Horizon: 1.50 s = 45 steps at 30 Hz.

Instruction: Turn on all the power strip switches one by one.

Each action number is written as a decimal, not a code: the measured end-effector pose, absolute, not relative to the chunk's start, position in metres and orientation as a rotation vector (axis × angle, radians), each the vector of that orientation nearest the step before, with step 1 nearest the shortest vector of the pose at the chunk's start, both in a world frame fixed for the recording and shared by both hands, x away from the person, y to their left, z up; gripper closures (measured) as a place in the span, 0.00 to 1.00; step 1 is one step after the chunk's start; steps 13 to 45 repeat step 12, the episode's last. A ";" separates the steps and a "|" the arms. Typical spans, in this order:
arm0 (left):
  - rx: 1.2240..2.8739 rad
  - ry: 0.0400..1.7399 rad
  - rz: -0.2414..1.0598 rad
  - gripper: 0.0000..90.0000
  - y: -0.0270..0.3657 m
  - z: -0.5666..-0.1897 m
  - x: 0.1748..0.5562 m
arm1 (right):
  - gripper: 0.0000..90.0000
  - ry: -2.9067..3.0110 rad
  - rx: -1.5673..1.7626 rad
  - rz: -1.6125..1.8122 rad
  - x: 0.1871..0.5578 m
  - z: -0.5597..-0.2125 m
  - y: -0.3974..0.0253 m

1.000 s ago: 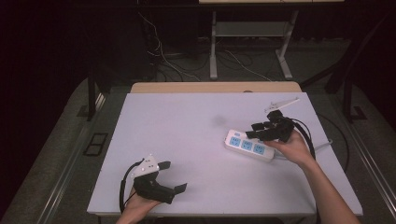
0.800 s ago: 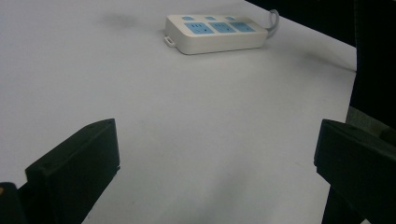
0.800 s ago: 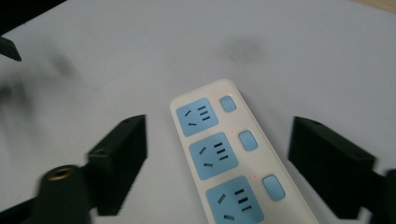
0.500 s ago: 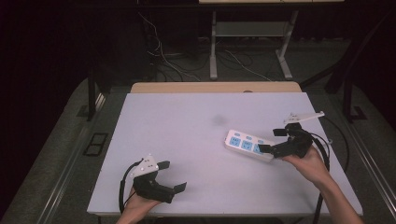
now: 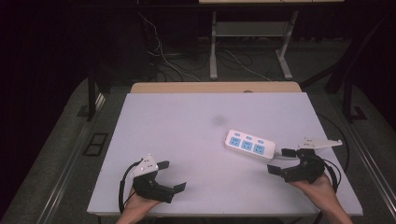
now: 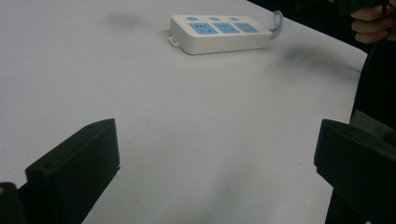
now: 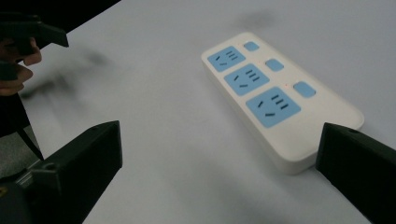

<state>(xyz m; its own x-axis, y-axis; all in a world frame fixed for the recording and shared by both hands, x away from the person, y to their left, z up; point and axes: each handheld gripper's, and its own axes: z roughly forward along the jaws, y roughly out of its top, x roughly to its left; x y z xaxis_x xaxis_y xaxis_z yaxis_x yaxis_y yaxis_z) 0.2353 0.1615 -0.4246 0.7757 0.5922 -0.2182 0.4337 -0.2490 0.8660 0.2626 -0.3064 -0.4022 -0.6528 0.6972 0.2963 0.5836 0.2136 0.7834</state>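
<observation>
**Hand-held grippers both open, power strip lying free on bench**

Left hand-held gripper sits at near-left edge of the bench, jaws spread wide w/ nothing between them; left gripper view shows bare white surface in the gap. Right hand-held gripper is at near-right edge, jaws also wide apart, gripping nothing. Its grey plate sticks out toward the right.

Just beyond the right hand-held gripper's tips lies a white power strip w/ 3 blue sockets and 3 small blue buttons, flat on the bench, right of centre, angled. In right gripper view the strip reaches close to the right jaw; contact can't be told. A pale cord leaves its far end in left gripper view. Further back, a faint dark smudge on the surface near mid-bench.
</observation>
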 end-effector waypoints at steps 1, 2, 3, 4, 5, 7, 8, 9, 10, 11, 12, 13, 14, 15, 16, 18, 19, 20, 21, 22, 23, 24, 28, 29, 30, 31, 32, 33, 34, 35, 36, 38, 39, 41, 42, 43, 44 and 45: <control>1.886 0.782 0.183 0.00 0.161 -0.425 0.235 | 0.00 2.343 1.255 1.431 0.259 -0.405 -0.307; 1.888 0.780 0.183 0.00 0.161 -0.425 0.235 | 0.00 2.339 1.254 1.436 0.257 -0.408 -0.308; 1.889 0.780 0.183 0.00 0.161 -0.425 0.235 | 0.00 2.336 1.254 1.435 0.254 -0.411 -0.309; 1.891 0.779 0.184 0.00 0.161 -0.425 0.235 | 0.00 2.331 1.252 1.428 0.252 -0.413 -0.309; 1.891 0.779 0.184 0.00 0.161 -0.425 0.235 | 0.00 2.323 1.245 1.422 0.249 -0.416 -0.310; 1.891 0.779 0.184 0.00 0.161 -0.425 0.235 | 0.00 2.314 1.266 1.426 0.246 -0.421 -0.312; 1.889 0.781 0.184 0.00 0.161 -0.425 0.235 | 0.00 2.314 1.268 1.421 0.244 -0.423 -0.313; 1.888 0.782 0.183 0.00 0.161 -0.425 0.235 | 0.00 2.319 1.270 1.422 0.242 -0.423 -0.313; 1.887 0.783 0.185 0.00 0.162 -0.425 0.236 | 0.00 2.323 1.264 1.418 0.241 -0.424 -0.313; 1.886 0.783 0.186 0.00 0.162 -0.425 0.236 | 0.00 2.324 1.263 1.414 0.239 -0.425 -0.314; 1.888 0.783 0.186 0.00 0.162 -0.425 0.237 | 0.00 2.321 1.266 1.421 0.238 -0.426 -0.315; 1.888 0.783 0.186 0.00 0.162 -0.425 0.237 | 0.00 2.321 1.266 1.421 0.238 -0.426 -0.315; 1.888 0.783 0.186 0.00 0.162 -0.425 0.237 | 0.00 2.321 1.266 1.421 0.238 -0.426 -0.315; 1.888 0.783 0.186 0.00 0.162 -0.425 0.237 | 0.00 2.321 1.266 1.421 0.238 -0.426 -0.315; 1.888 0.783 0.186 0.00 0.162 -0.425 0.237 | 0.00 2.321 1.266 1.421 0.238 -0.426 -0.315; 1.888 0.783 0.186 0.00 0.162 -0.425 0.237 | 0.00 2.321 1.266 1.421 0.238 -0.426 -0.315; 1.888 0.783 0.186 0.00 0.162 -0.425 0.237 | 0.00 2.321 1.266 1.421 0.238 -0.426 -0.315; 1.888 0.783 0.186 0.00 0.162 -0.425 0.237 | 0.00 2.321 1.266 1.421 0.238 -0.426 -0.315; 1.888 0.783 0.186 0.00 0.162 -0.425 0.237 | 0.00 2.321 1.266 1.421 0.238 -0.426 -0.315; 1.888 0.783 0.186 0.00 0.162 -0.425 0.237 | 0.00 2.321 1.266 1.421 0.238 -0.426 -0.315; 1.888 0.783 0.186 0.00 0.162 -0.425 0.237 | 0.00 2.321 1.266 1.421 0.238 -0.426 -0.315; 1.888 0.783 0.186 0.00 0.162 -0.425 0.237 | 0.00 2.321 1.266 1.421 0.238 -0.426 -0.315; 1.888 0.783 0.186 0.00 0.162 -0.425 0.237 | 0.00 2.321 1.266 1.421 0.238 -0.426 -0.315; 1.888 0.783 0.186 0.00 0.162 -0.425 0.237 | 0.00 2.321 1.266 1.421 0.238 -0.426 -0.315; 1.888 0.783 0.186 0.00 0.162 -0.425 0.237 | 0.00 2.321 1.266 1.421 0.238 -0.426 -0.315; 1.888 0.783 0.186 0.00 0.162 -0.425 0.237 | 0.00 2.321 1.266 1.421 0.238 -0.426 -0.315; 1.888 0.783 0.186 0.00 0.162 -0.425 0.237 | 0.00 2.321 1.266 1.421 0.238 -0.426 -0.315; 1.888 0.783 0.186 0.00 0.162 -0.425 0.237 | 0.00 2.321 1.266 1.421 0.238 -0.426 -0.315; 1.888 0.783 0.186 0.00 0.162 -0.425 0.237 | 0.00 2.321 1.266 1.421 0.238 -0.426 -0.315; 1.888 0.783 0.186 0.00 0.162 -0.425 0.237 | 0.00 2.321 1.266 1.421 0.238 -0.426 -0.315; 1.888 0.783 0.186 0.00 0.162 -0.425 0.237 | 0.00 2.321 1.266 1.421 0.238 -0.426 -0.315; 1.888 0.783 0.186 0.00 0.162 -0.425 0.237 | 0.00 2.321 1.266 1.421 0.238 -0.426 -0.315; 1.888 0.783 0.186 0.00 0.162 -0.425 0.237 | 0.00 2.321 1.266 1.421 0.238 -0.426 -0.315; 1.888 0.783 0.186 0.00 0.162 -0.425 0.237 | 0.00 2.321 1.266 1.421 0.238 -0.426 -0.315; 1.888 0.783 0.186 0.00 0.162 -0.425 0.237 | 0.00 2.321 1.266 1.421 0.238 -0.426 -0.315; 1.888 0.783 0.186 0.00 0.162 -0.425 0.237 | 0.00 2.321 1.266 1.421 0.238 -0.426 -0.315; 1.888 0.783 0.186 0.00 0.162 -0.425 0.237 | 0.00 2.321 1.266 1.421 0.238 -0.426 -0.315; 1.888 0.783 0.186 0.00 0.162 -0.425 0.237 | 0.00 2.321 1.266 1.421 0.238 -0.426 -0.315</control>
